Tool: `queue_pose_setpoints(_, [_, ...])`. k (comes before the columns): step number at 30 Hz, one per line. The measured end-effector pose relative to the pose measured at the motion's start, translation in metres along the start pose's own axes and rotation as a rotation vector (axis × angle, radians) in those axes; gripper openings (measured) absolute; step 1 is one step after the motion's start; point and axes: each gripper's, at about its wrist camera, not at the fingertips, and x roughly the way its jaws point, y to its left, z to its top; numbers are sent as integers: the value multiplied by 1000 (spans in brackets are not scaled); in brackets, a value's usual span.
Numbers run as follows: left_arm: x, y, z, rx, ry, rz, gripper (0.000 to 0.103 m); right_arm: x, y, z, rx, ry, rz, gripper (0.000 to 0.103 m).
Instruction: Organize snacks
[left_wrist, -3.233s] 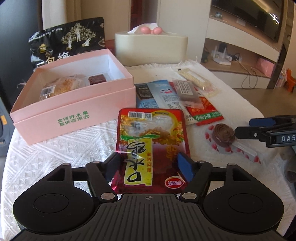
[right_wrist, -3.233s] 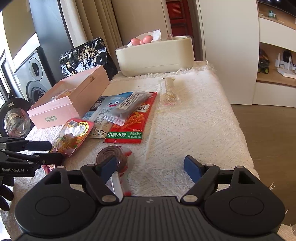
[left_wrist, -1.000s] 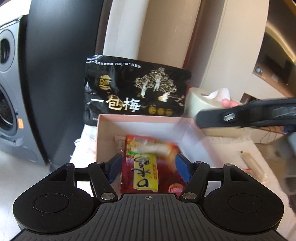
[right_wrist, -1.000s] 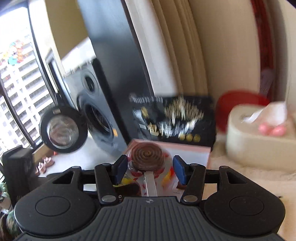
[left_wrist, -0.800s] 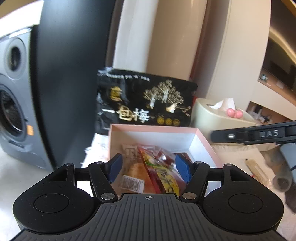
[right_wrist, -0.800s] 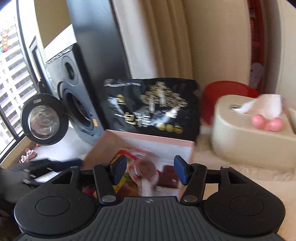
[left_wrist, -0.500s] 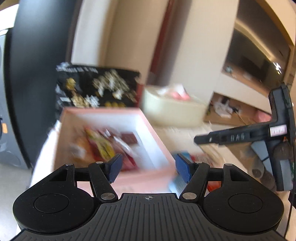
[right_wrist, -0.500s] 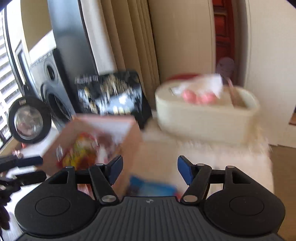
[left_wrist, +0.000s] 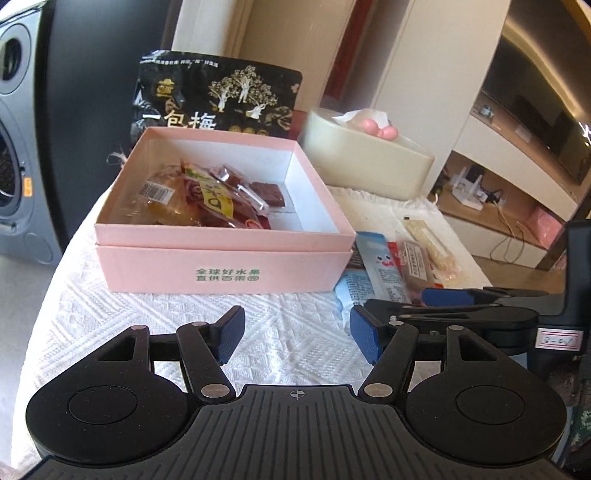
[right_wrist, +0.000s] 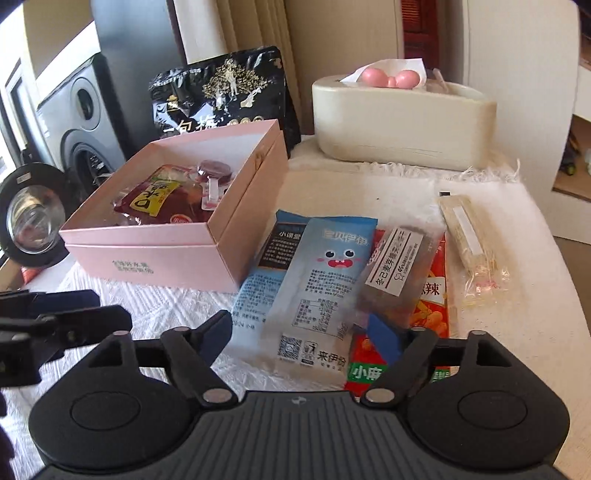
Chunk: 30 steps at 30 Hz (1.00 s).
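Snacks still wait on my white cloth (right_wrist: 498, 332), just beside the pink box (right_wrist: 177, 258). The blue packet (right_wrist: 325, 280) is the one nearest my right gripper (right_wrist: 303, 338). It lies flat, and its long side runs from my gripper away toward the far end of the table, leaning a little to the right. The end with the square code points at me. The end with the funny face points away. A second blue packet (right_wrist: 269, 258) lies under it, on its left. A brown bar (right_wrist: 399, 269) lies on its right side, on top of a red packet (right_wrist: 432, 310), and it leans the same way. A pale long bar (right_wrist: 469, 236) lies apart, farther right.

My right gripper's jaws are opening, and the near end of the blue packet sits between them, but the pads do not press it.

My left gripper (left_wrist: 297, 338) is open too, with only cloth between its jaws. It points at the front of the pink box.

Inside the box I see a red pouch (right_wrist: 155, 199), lying with its long side slanting from the near left to the far right, and a round lollipop (right_wrist: 214, 171) on top of it. A black bag (left_wrist: 218, 99) stands behind the box.
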Motion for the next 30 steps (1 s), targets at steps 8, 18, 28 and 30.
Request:
queue_pose_setpoints(8, [1,8,-5,-30,33,11,68,-50,-29,16,-100,-142,-81,82])
queue_pose_setpoints(18, [18,-26,-9,64,90,-68,66,11,-133,63,146,-16,-77,69])
queue_pose_setpoints(28, [44,-90,19,213,75,-184,65,6,-151,36,146,61,8,29])
queue_pose_setpoints(30, [60,-109,29,265,67,-193,65,-7,-151,26,128,58,24,29])
